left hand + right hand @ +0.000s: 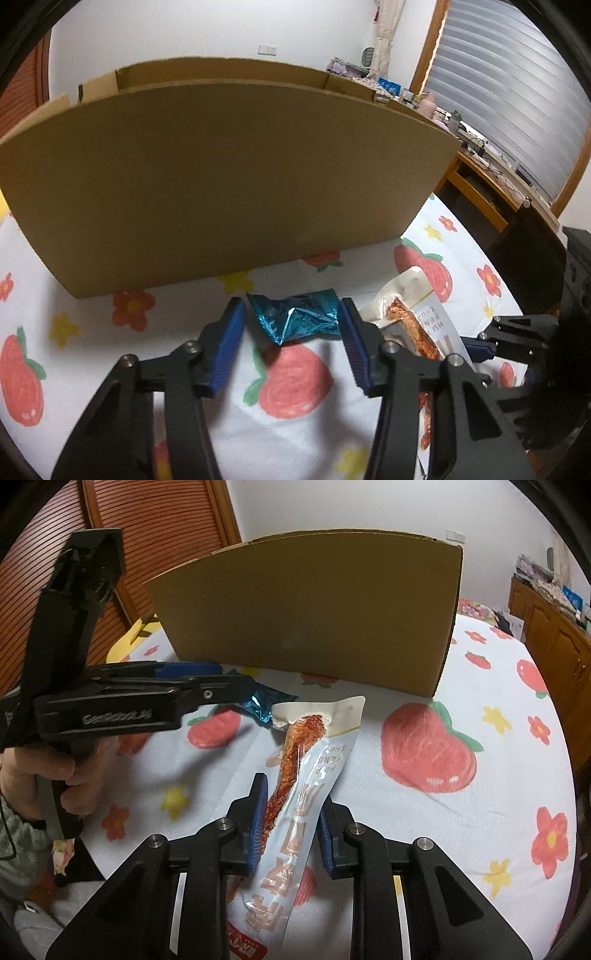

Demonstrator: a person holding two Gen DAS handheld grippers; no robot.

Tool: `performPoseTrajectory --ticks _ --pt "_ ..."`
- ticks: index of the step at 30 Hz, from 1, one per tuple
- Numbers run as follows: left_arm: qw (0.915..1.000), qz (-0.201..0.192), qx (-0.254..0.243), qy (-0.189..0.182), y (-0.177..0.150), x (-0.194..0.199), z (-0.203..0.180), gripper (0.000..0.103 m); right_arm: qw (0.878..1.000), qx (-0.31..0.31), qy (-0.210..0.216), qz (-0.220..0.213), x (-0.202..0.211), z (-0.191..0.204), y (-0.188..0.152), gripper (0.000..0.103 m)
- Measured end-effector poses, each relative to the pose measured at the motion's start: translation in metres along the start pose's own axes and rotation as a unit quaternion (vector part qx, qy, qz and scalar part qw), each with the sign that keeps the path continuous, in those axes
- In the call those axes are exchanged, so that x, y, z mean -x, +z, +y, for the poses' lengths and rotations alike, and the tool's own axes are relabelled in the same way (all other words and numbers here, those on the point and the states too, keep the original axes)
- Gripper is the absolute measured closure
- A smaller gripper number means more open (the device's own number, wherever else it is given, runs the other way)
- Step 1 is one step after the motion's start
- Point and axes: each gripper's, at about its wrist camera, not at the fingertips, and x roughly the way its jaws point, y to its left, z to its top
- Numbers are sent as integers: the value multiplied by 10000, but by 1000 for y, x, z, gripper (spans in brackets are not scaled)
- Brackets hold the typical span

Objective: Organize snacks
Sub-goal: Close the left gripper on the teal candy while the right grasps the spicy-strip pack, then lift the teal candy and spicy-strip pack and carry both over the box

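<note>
A crumpled blue foil snack packet lies on the strawberry-print cloth in front of a cardboard box. My left gripper is open, its blue pads on either side of the packet without touching it. A long white snack pouch with a red-orange strip lies between the fingers of my right gripper, which is closed on its middle. The pouch also shows in the left wrist view, right of the blue packet. In the right wrist view the blue packet peeks out beyond the left gripper.
The box stands upright with its plain side facing me, its inside hidden. The cloth covers the table. A wooden cabinet with clutter stands at the right, a slatted wooden door at the left.
</note>
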Motion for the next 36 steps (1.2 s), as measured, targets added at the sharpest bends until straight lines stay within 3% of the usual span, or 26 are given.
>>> performPoseTrajectory --ticks 13,16,23,36 --pt "9999 107 6 2 0 -10 -2 57 9999 20 -109 -105 2 4 -5 78" --pt "10000 93 10 -13 0 -10 -3 71 9998 34 -141 -123 3 6 -6 77" --pt "9999 -15 -129 -23 -1 -3 -7 84 9998 62 -174 -120 3 9 -6 76" --pt "9994 -338 55 -54 -13 24 -1 85 9995 181 -259 -2 -1 17 -2 70"
